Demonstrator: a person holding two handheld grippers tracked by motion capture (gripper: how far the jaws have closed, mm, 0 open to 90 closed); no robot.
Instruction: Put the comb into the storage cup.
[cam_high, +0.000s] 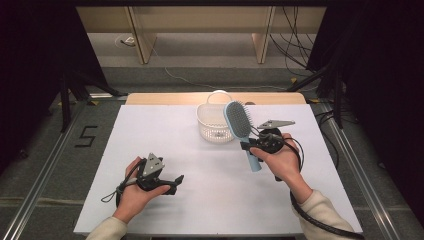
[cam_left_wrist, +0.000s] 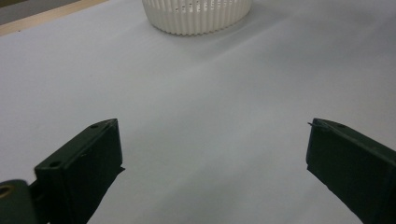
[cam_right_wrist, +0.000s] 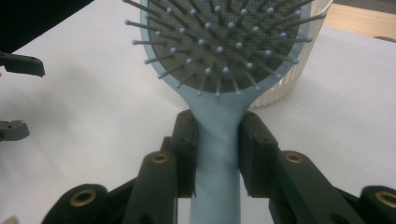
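Note:
A light blue hairbrush (cam_high: 239, 122) with grey bristles is held in the air, its head at the rim of a white slotted basket (cam_high: 214, 123). My right gripper (cam_high: 250, 145) is shut on the brush's handle, just below the head. In the right gripper view both jaws press the blue hairbrush (cam_right_wrist: 219, 140) by its neck, with the basket (cam_right_wrist: 292, 79) behind the bristles. My left gripper (cam_high: 176, 183) rests open near the front left of the table. Between its spread jaws the left gripper view shows bare table, with the basket (cam_left_wrist: 198, 16) farther off.
The white table top (cam_high: 165, 150) has a wooden strip along its far edge. Wooden furniture legs and loose cables stand on the floor beyond. A "5" is marked on the floor at the left. Cables trail from both grippers.

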